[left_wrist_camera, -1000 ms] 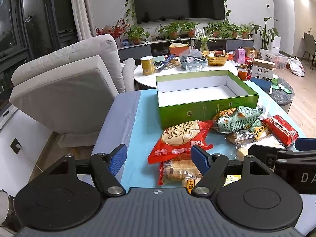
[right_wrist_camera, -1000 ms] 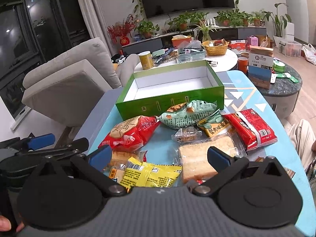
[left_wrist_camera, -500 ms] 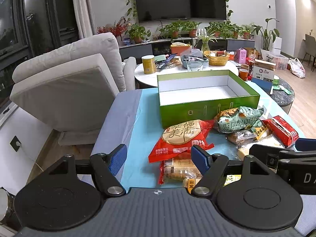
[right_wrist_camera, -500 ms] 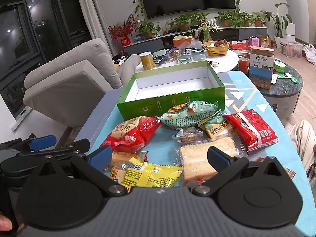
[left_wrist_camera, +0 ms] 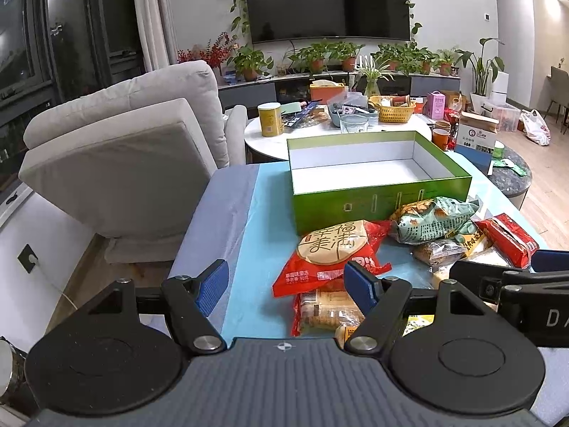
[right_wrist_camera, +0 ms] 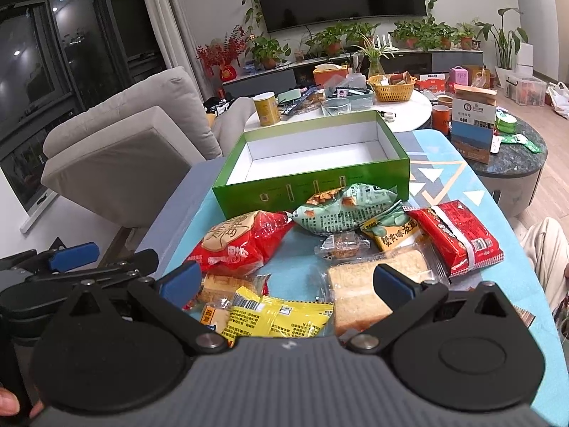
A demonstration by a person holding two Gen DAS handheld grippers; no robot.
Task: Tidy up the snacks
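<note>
An empty green box [left_wrist_camera: 377,210] [right_wrist_camera: 309,192] with a white inside stands on the blue table. In front of it lie several snack packs: a red round-cracker bag [left_wrist_camera: 330,252] [right_wrist_camera: 238,242], a green bag [left_wrist_camera: 434,220] [right_wrist_camera: 345,210], a red pack [right_wrist_camera: 458,235], a clear bread pack [right_wrist_camera: 370,284] and a yellow pack [right_wrist_camera: 274,320]. My left gripper [left_wrist_camera: 286,281] is open and empty, just short of the red bag. My right gripper [right_wrist_camera: 284,281] is open and empty, above the yellow and bread packs.
A grey armchair [left_wrist_camera: 117,163] stands left of the table. A round white side table [left_wrist_camera: 320,128] with a yellow can and basket is behind the box. A dark round table [right_wrist_camera: 512,156] with a paper bag is to the right. A person's leg [right_wrist_camera: 547,249] is at the right edge.
Both grippers have drifted slightly; the view shifts a little. Nothing was taken hold of or let go.
</note>
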